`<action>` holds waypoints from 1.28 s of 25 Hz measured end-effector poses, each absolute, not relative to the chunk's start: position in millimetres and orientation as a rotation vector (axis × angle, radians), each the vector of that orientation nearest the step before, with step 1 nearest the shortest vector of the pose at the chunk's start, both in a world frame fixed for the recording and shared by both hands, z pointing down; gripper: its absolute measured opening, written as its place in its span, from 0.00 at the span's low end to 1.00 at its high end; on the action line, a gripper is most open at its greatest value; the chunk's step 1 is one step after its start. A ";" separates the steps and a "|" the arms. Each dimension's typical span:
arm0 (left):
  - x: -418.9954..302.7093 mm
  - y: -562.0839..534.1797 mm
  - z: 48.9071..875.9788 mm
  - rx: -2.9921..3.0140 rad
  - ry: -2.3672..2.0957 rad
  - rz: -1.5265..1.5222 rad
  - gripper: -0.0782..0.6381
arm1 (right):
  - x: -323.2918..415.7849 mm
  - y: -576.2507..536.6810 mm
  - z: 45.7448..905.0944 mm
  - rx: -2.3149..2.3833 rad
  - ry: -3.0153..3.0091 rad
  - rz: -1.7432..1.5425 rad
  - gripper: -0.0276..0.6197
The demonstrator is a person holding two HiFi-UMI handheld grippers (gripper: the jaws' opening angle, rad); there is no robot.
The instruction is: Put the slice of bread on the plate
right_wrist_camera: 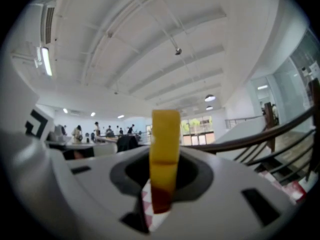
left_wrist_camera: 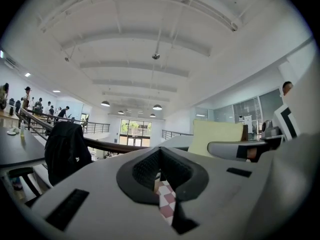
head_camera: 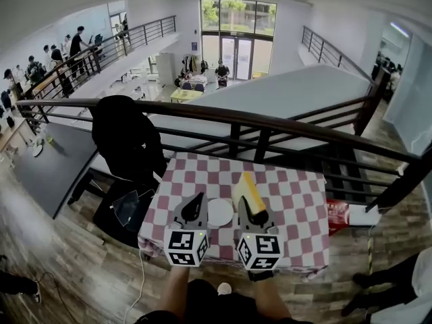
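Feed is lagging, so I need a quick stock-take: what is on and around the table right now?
red-and-white checkered tablecloth: one, covers the table
round white plate: one, on the cloth between the grippers
yellow slice of bread: one, held on edge, right of the plate
red packet: one, at the table's right edge
black jacket: one, on a chair left of the table
dark metal railing: one, behind the table
left gripper: grey, jaws together, empty
right gripper: grey, clamped on the bread
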State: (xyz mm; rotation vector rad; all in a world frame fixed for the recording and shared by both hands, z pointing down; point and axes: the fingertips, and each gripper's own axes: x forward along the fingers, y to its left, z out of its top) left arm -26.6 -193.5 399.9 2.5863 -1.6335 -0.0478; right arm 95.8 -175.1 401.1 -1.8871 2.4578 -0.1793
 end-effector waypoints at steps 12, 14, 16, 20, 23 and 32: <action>-38.1 -208.3 456.2 2.478 -1.629 0.103 0.13 | 60.0 -194.5 456.0 -1.744 2.645 -0.409 0.19; -37.3 -227.1 464.9 2.454 -1.632 0.135 0.13 | 53.4 -209.9 459.6 -1.673 2.691 -0.422 0.19; -34.0 -231.5 470.2 2.422 -1.638 0.164 0.13 | 61.9 -214.3 462.2 -1.706 2.683 -0.452 0.19; -27.6 -221.3 479.8 2.404 -1.620 0.186 0.13 | 87.2 -207.1 494.1 -1.835 2.682 -0.638 0.19; -30.1 -232.5 496.5 2.383 -1.607 0.177 0.13 | 92.7 -217.7 529.3 -1.842 2.726 -0.779 0.19; -33.3 -262.4 557.0 2.306 -1.541 0.269 0.13 | 67.8 -230.0 634.1 -1.593 2.948 -1.262 0.19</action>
